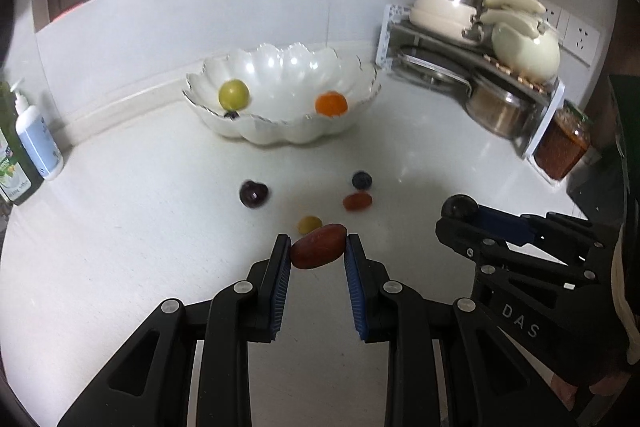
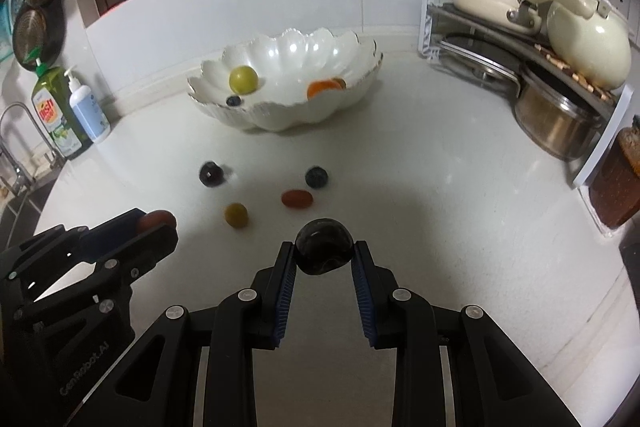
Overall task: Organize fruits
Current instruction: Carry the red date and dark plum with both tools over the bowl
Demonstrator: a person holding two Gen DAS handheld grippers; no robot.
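Both grippers loaded: left gripper (image 1: 318,247) is clamped on a reddish-brown oval fruit (image 1: 319,246), pinched across its long axis at the fingertips so it sits clear of the pads' back half; right gripper (image 2: 324,253) is clamped on a dark glossy plum (image 2: 324,251), also tip-held. Both appear lifted off the white counter (image 1: 140,247), side by side, pointing at the scalloped white bowl (image 1: 282,131) — looks like carry-to-bowl phase. Bowl already has a green-yellow round fruit (image 1: 233,93), an orange (image 1: 331,103) and a small blueberry (image 2: 233,101) by the near-left rim, so it reads as the collection target. Four left loose on the counter between grippers and bowl: dark cherry-like fruit (image 1: 253,193), blueberry (image 1: 362,179), red cherry tomato (image 1: 357,201) touching or just beside it, small yellow fruit (image 1: 309,224) just ahead of the left tips. Tip grips suit round slippery skins but leave little margin; the plum could roll out. Off to the sides, not involved: soap bottles (image 2: 82,111) left, pot rack (image 2: 532,59) right.
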